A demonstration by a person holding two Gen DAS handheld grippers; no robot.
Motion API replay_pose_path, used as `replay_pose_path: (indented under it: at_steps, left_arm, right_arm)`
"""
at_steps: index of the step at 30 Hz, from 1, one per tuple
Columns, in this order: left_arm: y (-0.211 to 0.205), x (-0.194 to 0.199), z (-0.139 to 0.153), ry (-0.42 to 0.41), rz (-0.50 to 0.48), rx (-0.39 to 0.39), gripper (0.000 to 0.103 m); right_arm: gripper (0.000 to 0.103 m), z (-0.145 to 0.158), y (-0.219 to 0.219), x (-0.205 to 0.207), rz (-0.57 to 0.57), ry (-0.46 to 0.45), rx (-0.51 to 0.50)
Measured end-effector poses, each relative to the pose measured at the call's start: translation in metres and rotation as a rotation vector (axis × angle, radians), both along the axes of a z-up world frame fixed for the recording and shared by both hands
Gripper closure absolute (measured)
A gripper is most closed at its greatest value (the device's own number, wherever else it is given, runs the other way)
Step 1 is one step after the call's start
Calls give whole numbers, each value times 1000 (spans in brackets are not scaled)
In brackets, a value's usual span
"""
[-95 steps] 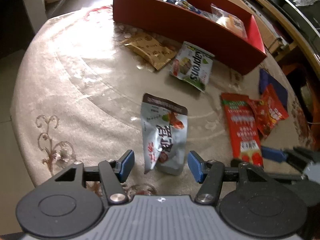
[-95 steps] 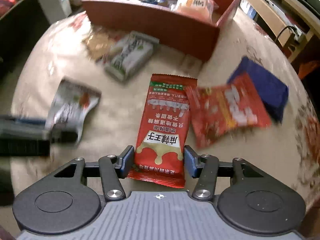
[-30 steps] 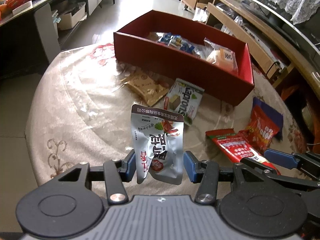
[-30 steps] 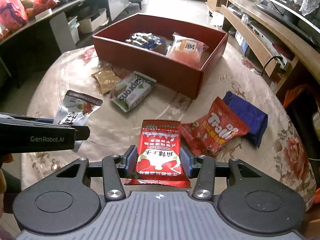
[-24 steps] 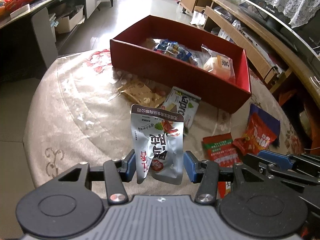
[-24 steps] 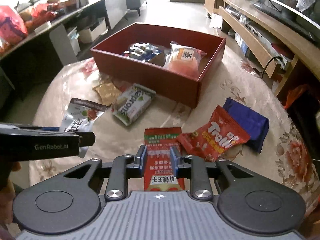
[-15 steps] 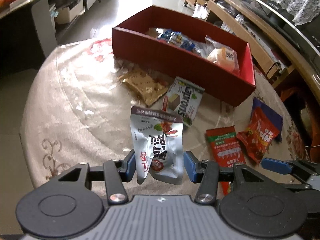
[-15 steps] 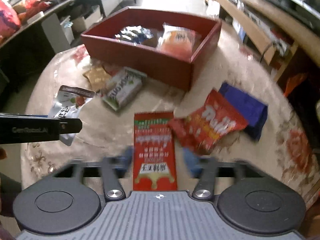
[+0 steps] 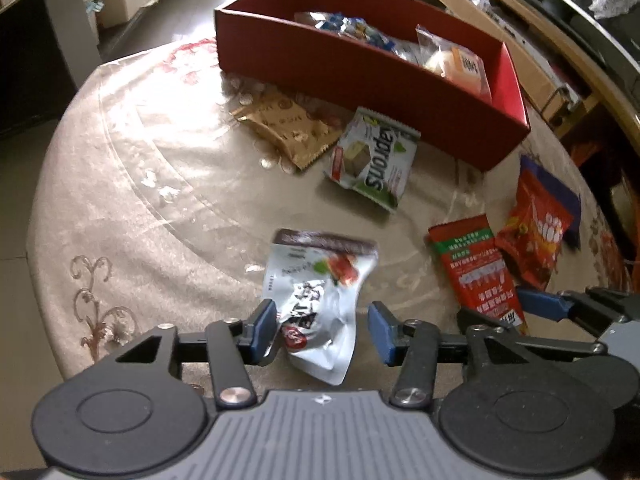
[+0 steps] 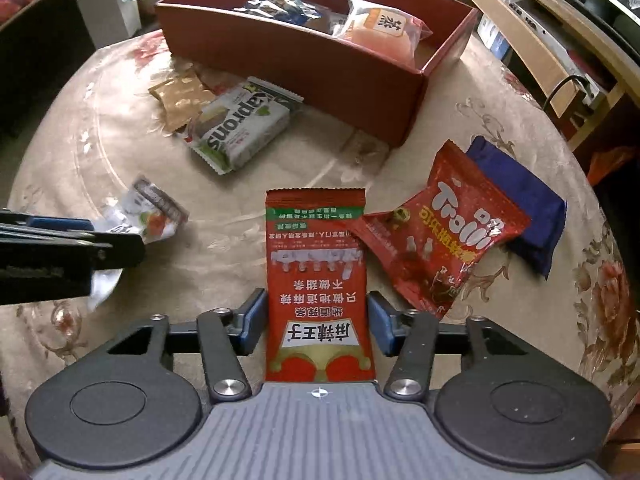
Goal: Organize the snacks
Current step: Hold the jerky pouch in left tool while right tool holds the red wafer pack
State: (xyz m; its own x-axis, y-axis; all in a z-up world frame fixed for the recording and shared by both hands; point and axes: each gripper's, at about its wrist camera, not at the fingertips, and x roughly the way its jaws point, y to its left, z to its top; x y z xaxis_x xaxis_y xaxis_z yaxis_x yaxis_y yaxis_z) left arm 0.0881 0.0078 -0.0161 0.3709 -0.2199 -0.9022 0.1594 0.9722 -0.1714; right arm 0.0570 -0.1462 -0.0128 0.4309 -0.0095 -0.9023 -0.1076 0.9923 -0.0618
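Observation:
My left gripper (image 9: 322, 332) is open; the silver snack pouch (image 9: 320, 292) lies crumpled between its fingers, touching the left pad, low over the table. My right gripper (image 10: 318, 326) is open around the lower part of a long red snack packet (image 10: 318, 280) that lies flat on the table. The red box (image 9: 372, 64) stands at the back and holds a blue-wrapped snack (image 10: 280, 8) and a pink bun packet (image 10: 380, 32). The silver pouch also shows in the right wrist view (image 10: 148, 212), behind the left gripper's arm.
A brown packet (image 9: 284, 128) and a green-white Caprons pack (image 9: 372, 160) lie in front of the box. A red Trolli bag (image 10: 444, 232) overlaps a dark blue pack (image 10: 520, 196) at the right. The round table has a beige patterned cloth (image 9: 120, 184). Cabinets and shelves surround it.
Both grippers came down from their raised position and opened. The silver pouch has slumped out of the left grip; the red packet lies flat between the open right fingers.

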Motion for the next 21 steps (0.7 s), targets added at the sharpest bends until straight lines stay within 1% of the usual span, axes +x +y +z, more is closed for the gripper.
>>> replay_pose_path:
  at_steps: [2,5,7,9,10,12,15,17,18,20,21]
  left_arm:
    - [-1,-1,-2,2,-11,8,43]
    - [0,-2,-6,-4,-12,35,39]
    - [8,-2,-5,11,9,1,38]
    - [16,0,-4,28,33,-42,34]
    - [17,0,-4,32,44,-50,31]
    - [15,2,-8,39,55,-39,30]
    - [3,2,-10,21,26,6,30]
    - [-4,3,-11,9,8,46,32]
    - [-7,1,-11,-2,-2,67,34]
    - [-12,-2,-10,-22,-19,106,52]
    - [-13,-4,-9,-26,-25,108,52]
  right_arm:
    - [46,2,0,-2,6,0,10]
    - [47,3,-3,-5,10,4,26]
    - [47,4,-5,-7,11,3,31]
    - [47,6,-8,-9,12,3,40]
    - [47,7,-9,-10,11,2,42]
    - [47,7,-10,-10,10,1,46]
    - [47,8,-9,-9,14,1,49]
    - [47,8,-8,-9,16,2,50]
    - [47,8,-8,-9,16,3,50]
    - [47,6,-9,-9,14,7,44]
    - [47,5,-10,-9,12,9,41]
